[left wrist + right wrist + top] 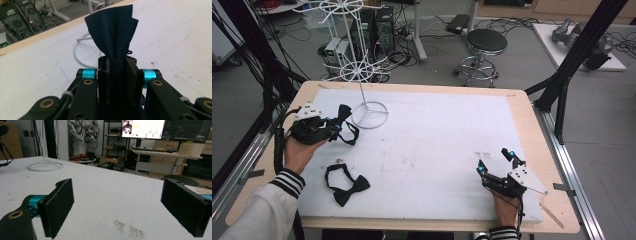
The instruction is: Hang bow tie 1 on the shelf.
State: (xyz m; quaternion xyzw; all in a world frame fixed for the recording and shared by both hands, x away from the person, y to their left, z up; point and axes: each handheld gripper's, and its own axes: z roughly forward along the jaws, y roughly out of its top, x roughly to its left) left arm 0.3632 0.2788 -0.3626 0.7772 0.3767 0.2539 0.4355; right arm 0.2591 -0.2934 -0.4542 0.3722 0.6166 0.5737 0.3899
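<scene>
Bow tie pinched at its knot between the pads of the left gripper, dark fabric fanning upward past the fingertips in the left gripper view; in the high view its strap loop hangs just beyond the jaws, clear of the mat. Jaws pressed tight on the cloth, no gap showing either side of the knot. Just ahead of those fingertips sits the round base of the white wire stand, its ring near the held tie but apart from it; the stand's pole rises toward the table's far edge. Behind the left gripper, on the person's side, a second bow tie lies flat on the white mat, well apart from the held one. Left edge of the mat runs close beside the left hand; little room there. Between the two grippers the mat is broad and bare, with faint smudges. Right gripper rests near the mat's near right corner, fingers spread wide, nothing between them, mat's right edge just beside it.
</scene>
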